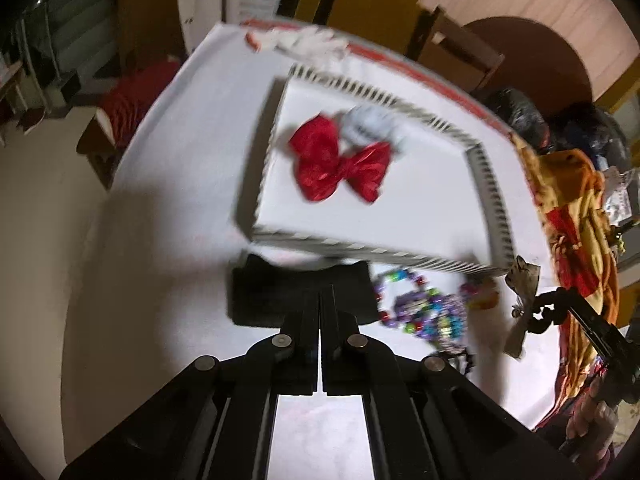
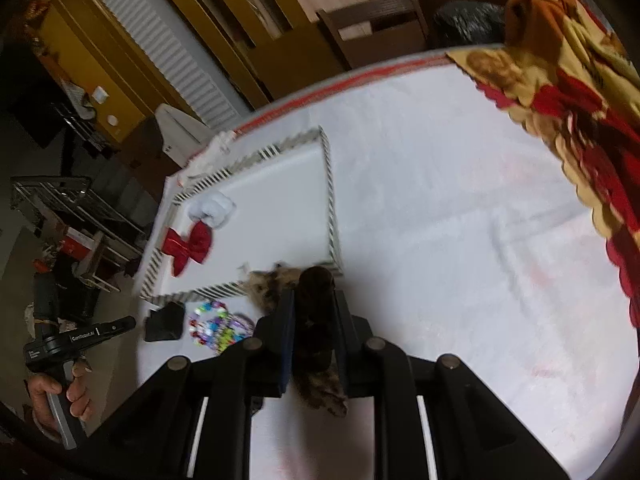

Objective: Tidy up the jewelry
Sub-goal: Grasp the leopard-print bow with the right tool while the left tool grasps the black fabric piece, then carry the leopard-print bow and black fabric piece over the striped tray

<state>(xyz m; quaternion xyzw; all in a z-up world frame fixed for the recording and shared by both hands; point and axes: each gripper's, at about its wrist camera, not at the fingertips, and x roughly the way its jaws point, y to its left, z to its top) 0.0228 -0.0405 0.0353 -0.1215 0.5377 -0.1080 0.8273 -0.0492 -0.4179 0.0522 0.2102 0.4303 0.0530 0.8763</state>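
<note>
The left gripper (image 1: pixel 322 300), fingers together, hides part of a black cloth piece (image 1: pixel 264 296), perhaps gripping it. The right gripper (image 2: pixel 314 300) clamps a blurred brown furry bow (image 2: pixel 312 320) beside the striped-rimmed white tray (image 2: pixel 332 200).

— The red bow (image 1: pixel 340 164) in the striped tray (image 1: pixel 496 200)?
— Glossy satin-like cloth. Beside the tray, shiny plastic-looking beads (image 1: pixel 424 308).
— The bench (image 2: pixel 460 220)?
— Matt white cloth; the fingers (image 2: pixel 286 320) look matt black.

White tablecloth (image 2: pixel 460 220) lies bare right of the striped tray (image 2: pixel 331 200) (patterned blanket (image 2: pixel 580 128) crowds its edge).
</note>
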